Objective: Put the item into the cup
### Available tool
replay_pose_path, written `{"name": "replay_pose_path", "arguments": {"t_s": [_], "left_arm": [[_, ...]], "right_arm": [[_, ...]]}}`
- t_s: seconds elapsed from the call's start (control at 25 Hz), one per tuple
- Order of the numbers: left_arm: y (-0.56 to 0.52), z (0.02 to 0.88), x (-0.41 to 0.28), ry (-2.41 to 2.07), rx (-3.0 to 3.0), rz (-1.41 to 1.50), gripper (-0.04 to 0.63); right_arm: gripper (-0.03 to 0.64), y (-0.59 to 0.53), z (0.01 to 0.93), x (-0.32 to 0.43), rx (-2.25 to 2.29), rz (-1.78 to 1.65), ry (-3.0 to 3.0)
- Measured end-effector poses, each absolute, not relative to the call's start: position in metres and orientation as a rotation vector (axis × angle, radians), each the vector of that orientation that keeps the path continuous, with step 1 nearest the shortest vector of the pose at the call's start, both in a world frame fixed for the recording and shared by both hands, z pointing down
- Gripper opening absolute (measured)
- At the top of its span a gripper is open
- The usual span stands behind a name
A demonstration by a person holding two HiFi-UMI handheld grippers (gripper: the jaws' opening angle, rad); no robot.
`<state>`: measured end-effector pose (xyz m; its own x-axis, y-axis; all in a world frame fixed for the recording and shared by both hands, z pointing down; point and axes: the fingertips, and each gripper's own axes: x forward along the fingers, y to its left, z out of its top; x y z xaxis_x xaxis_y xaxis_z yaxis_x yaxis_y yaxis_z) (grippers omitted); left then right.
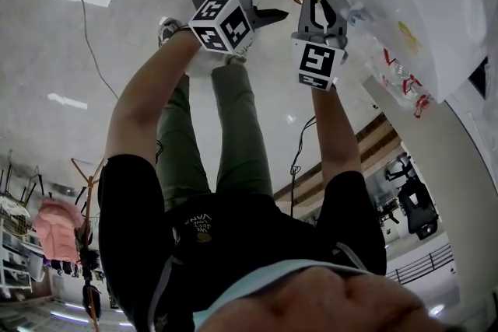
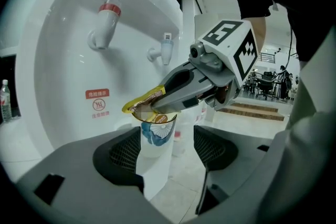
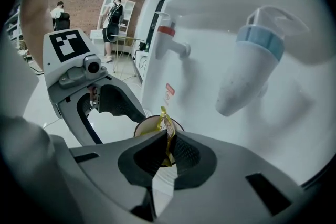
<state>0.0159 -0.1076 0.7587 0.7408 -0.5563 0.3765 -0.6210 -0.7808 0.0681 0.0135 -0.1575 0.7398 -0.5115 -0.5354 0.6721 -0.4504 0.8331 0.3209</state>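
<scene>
A white paper cup [image 2: 155,136] with a blue pattern is seen between the jaws of the left gripper [image 2: 168,148]. The jaws are parted, and a gap is left between the cup and one pad. What the cup's base rests on is hidden.

A yellow sachet [image 3: 167,124] is pinched flat in the closed jaws of the right gripper [image 3: 167,150]. It is held just above the cup's mouth, with its free end laid across the rim. The mouth is partly covered by the right gripper's long jaws.

A white water dispenser [image 2: 63,65] is set close behind the cup. A red-collared tap [image 2: 107,21] and a blue tap [image 2: 166,51] are mounted above the cup, and a red warning label [image 2: 98,104] is stuck beside it. A water bottle [image 2: 4,99] is seen at the far left edge.
</scene>
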Motion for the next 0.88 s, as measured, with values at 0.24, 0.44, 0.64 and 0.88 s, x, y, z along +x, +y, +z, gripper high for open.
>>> {"name": "replay_pose_path", "arguments": {"t_s": [0.24,0.44,0.64,0.88], "left_arm": [[-0.096,0.756,0.017,-0.918,2.748,0.537,0.316],[-0.091,0.757,0.012,-0.912,2.722,0.568,0.316],[-0.095,0.752,0.006,-0.923,2.705,0.568,0.316],[-0.097,0.745,0.004,-0.916,2.704,0.56,0.316]], "right_arm": [[0.052,-0.157,0.744,0.011,0.657,-0.163,-2.122],[0.052,-0.159,0.749,0.009,0.615,-0.158,-2.045],[0.052,-0.163,0.757,0.004,0.564,-0.149,-1.995],[0.054,-0.167,0.753,0.004,0.584,-0.145,-2.014]]}}
